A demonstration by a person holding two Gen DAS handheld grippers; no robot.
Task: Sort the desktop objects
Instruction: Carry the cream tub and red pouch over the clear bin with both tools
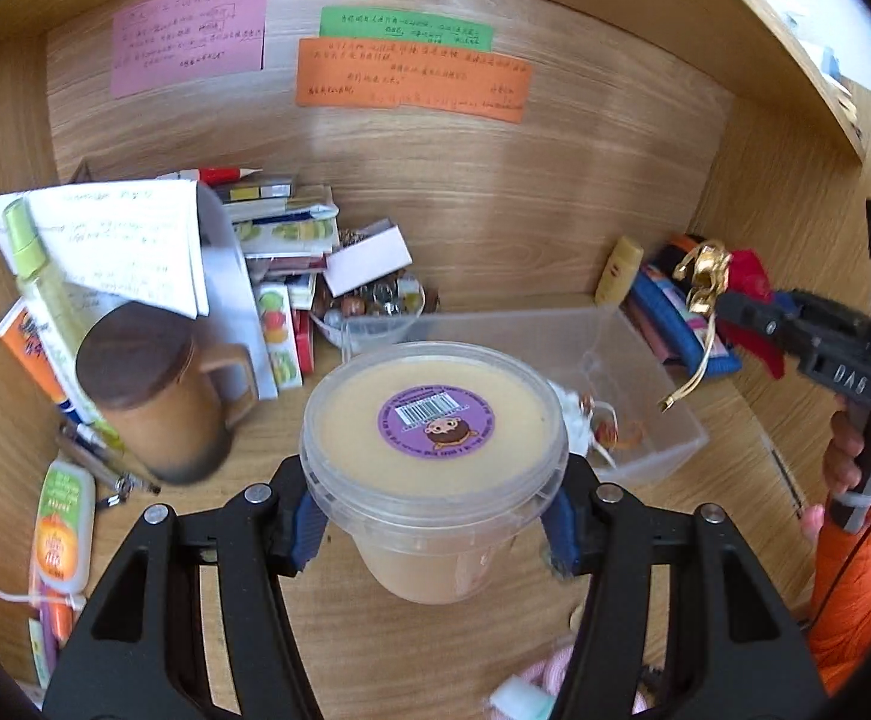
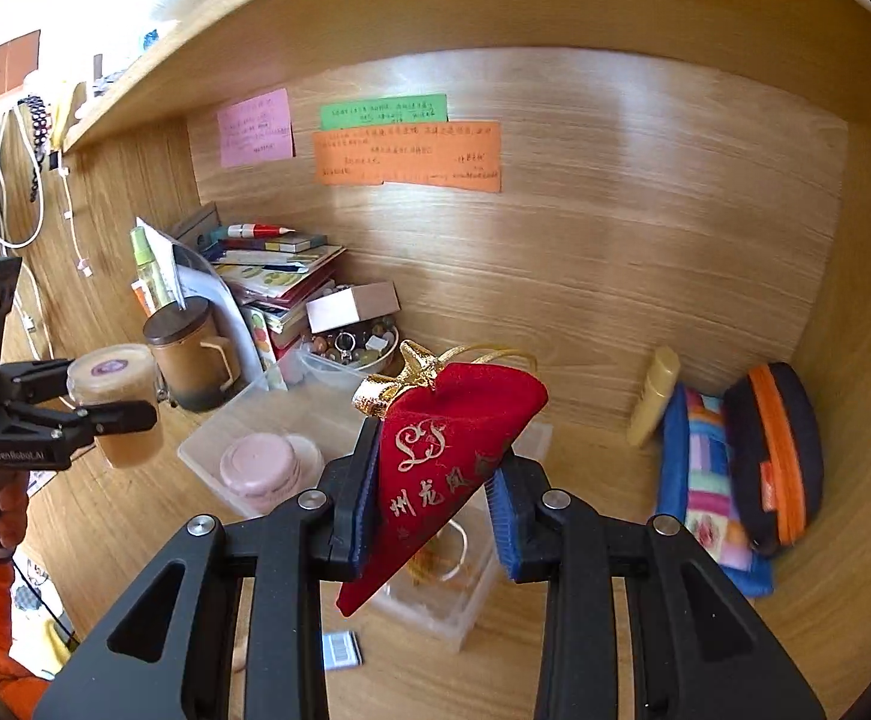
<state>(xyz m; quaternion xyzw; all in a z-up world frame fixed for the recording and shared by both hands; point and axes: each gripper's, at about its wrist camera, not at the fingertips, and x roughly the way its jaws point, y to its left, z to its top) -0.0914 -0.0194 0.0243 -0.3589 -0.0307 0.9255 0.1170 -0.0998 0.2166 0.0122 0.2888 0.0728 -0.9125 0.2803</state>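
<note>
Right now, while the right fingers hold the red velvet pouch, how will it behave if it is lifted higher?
The red velvet pouch probably stays floppy: its lower tip droops below the right gripper. It seems light, since soft cloth bends without stretching. Its gold cord hangs loose and may snag on the clear plastic bin below.

We're looking forward along each gripper's jaws, both views close in and angled slightly down at the table (image 1: 495,240), facing the wooden back wall. Both are sharing the orange note (image 1: 411,79) (image 2: 408,153), clear bin (image 1: 645,360) (image 2: 243,420) and brown mug (image 1: 165,408) (image 2: 192,360).
</note>
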